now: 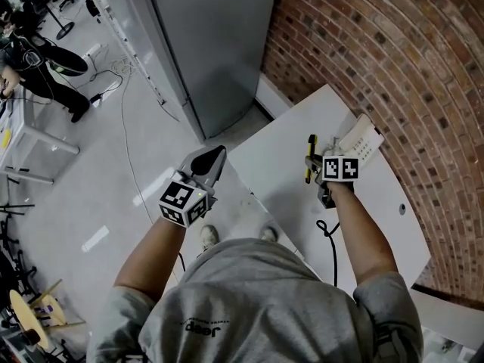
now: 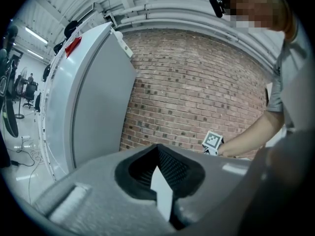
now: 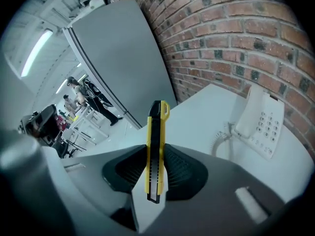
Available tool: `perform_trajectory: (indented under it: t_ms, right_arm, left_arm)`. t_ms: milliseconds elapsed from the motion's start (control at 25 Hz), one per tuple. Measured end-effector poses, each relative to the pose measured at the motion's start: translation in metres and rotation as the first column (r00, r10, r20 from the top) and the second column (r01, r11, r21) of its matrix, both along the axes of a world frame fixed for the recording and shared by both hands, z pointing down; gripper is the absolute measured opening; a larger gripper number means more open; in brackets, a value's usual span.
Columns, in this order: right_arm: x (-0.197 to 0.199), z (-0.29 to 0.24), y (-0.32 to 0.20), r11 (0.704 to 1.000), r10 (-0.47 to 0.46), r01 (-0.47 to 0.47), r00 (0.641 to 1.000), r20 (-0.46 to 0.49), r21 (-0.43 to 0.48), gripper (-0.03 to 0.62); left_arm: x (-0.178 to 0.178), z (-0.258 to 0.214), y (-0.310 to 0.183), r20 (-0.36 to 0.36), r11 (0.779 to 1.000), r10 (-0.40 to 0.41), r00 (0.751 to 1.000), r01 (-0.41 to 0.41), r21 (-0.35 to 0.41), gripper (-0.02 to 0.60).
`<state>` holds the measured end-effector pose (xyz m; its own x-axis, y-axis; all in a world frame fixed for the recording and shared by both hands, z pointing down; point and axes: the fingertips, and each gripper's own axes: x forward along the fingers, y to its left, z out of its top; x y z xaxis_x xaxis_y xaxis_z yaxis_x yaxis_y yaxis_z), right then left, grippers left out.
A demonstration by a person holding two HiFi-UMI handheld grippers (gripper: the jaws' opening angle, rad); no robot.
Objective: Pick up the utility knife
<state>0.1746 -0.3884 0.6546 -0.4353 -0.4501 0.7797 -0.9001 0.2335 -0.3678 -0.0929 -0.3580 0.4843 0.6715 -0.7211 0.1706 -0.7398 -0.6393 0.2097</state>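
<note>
The utility knife (image 3: 155, 151), yellow with a black slider, stands clamped between the jaws of my right gripper (image 3: 156, 168), its tip pointing away from the camera. In the head view the knife (image 1: 310, 161) hangs above the white table (image 1: 280, 172), lifted off its top, with my right gripper (image 1: 314, 171) shut on it. My left gripper (image 1: 214, 157) hovers off the table's left edge, above the floor. Its jaws are together with nothing between them in the left gripper view (image 2: 160, 173).
A white desk phone (image 1: 361, 141) (image 3: 261, 124) with a coiled cord sits at the table's far end by the brick wall (image 1: 393, 59). A tall grey cabinet (image 1: 212, 36) stands left of the table. A black cable (image 1: 330, 237) lies on the table near me.
</note>
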Motion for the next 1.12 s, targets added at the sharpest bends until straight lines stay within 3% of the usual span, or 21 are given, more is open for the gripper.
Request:
perform_trajectory:
  t_ms: [240,440,800,1120]
  right_arm:
    - [-0.018,-0.063,-0.016,0.989,-0.025,0.01,0.995,0.096,0.147,0.123]
    - [-0.03,-0.121,-0.028,0.962,-0.043,-0.003,0.986,0.163,0.273,0.123]
    - [-0.055,-0.223,-0.041,0.86,-0.153,0.029,0.967,0.203,0.509,0.123]
    - [-0.074,-0.278,-0.039,0.776,-0.228,0.059,0.954,0.193,0.629,0.123]
  left_arm:
    - [-0.004,-0.03,-0.007,-0.008,1.0,-0.008,1.0,0.008,0.027,0.0]
    - [-0.005,-0.062,-0.014,-0.03,0.999,-0.006,1.0,0.007,0.044,0.0]
    - [-0.004,-0.117,-0.023,-0.072,0.996,0.013,0.997,-0.006,0.088,-0.001]
    - [-0.006,-0.141,-0.025,-0.079,0.996,0.02,0.997,-0.012,0.093,0.0]
